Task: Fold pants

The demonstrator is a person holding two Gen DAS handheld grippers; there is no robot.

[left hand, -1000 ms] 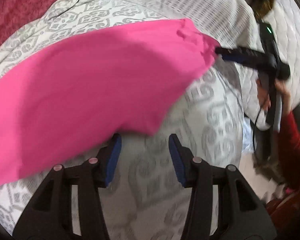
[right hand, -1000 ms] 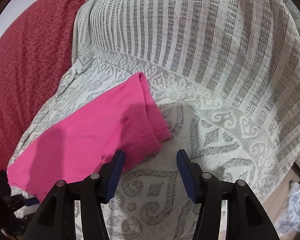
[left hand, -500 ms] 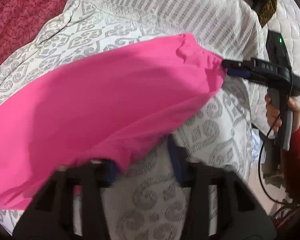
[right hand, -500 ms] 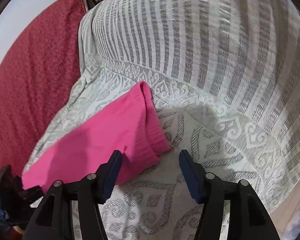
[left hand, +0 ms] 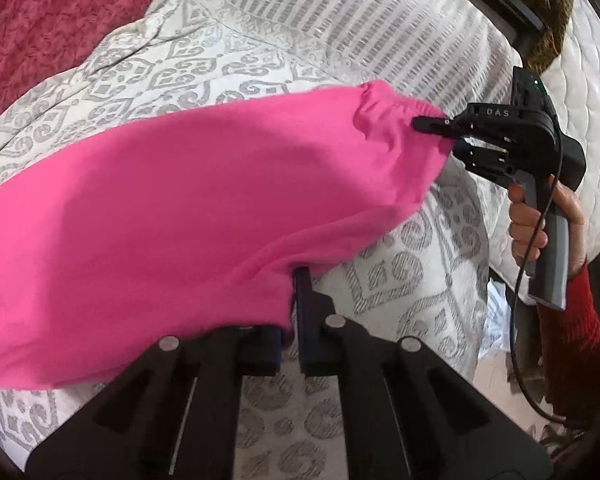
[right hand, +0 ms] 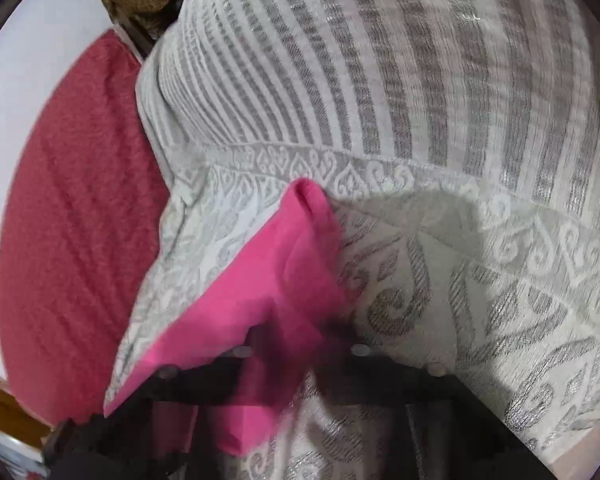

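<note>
both claws pinched on the pink pants, over the grey-and-white bedspread

nearest in the left wrist view, the left gripper (left hand: 290, 320) has its blue pads drawn together on the lower edge of the pants (left hand: 172, 208), the cloth draping over the left finger. the pants stretch as a wide pink sheet from there across the bedspread (left hand: 400, 280) to the right gripper (left hand: 432, 126), whose tips bite the gathered waistband end (a hand (left hand: 540, 224) in a red sleeve holds its grey handle). in the right wrist view the gripper is blurred, but pink cloth (right hand: 260, 300) is bunched between its closed fingers and a folded edge rises ahead of it. beyond lie the striped part of the spread (right hand: 380, 80), a red cover (right hand: 72, 220) to the left, and a brown cloth (left hand: 540, 12) at the far edge.
</note>
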